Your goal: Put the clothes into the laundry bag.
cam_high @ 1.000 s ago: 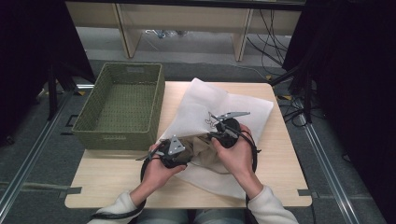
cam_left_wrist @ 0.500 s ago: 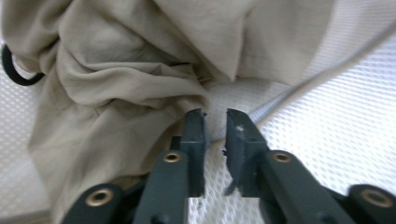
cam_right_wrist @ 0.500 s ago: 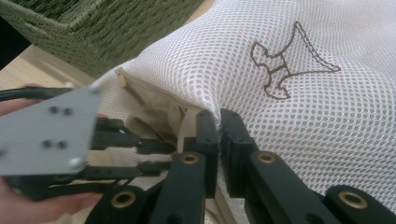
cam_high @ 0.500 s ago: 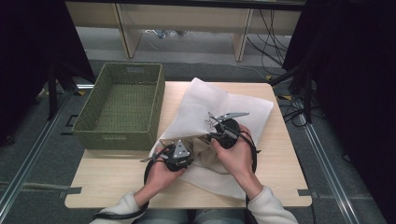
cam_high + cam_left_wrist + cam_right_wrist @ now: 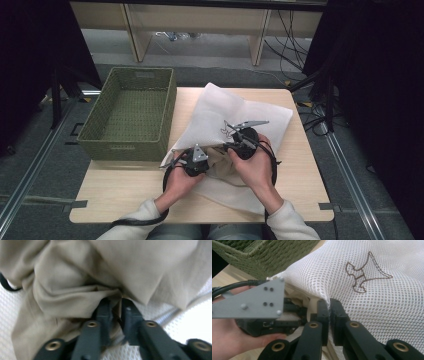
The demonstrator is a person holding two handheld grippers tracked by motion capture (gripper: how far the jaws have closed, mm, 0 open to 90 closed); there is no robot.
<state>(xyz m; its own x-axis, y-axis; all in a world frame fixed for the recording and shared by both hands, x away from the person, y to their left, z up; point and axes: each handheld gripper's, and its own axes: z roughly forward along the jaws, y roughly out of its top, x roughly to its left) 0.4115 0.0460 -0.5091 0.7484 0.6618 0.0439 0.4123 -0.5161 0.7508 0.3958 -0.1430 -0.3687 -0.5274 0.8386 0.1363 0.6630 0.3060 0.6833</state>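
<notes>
Left gripper view: the left hand-held gripper (image 5: 115, 305), whose jaws have just been closing, pinches only a thin fold of beige cloth (image 5: 75, 290), which could slip free. The right hand-held gripper (image 5: 329, 305) at lower centre clamps the white mesh laundry bag (image 5: 372, 297) edge; tugging might close the opening.

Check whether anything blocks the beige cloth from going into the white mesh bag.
Nothing visible does. The right gripper pinches the mesh bag edge, holding its mouth up, and the left gripper grips the beige cloth right at that opening.

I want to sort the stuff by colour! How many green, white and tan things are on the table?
Green: 1, the woven basket
White: 1, the mesh bag
Tan: 1, the cloth going into the bag
Total: 3
</notes>
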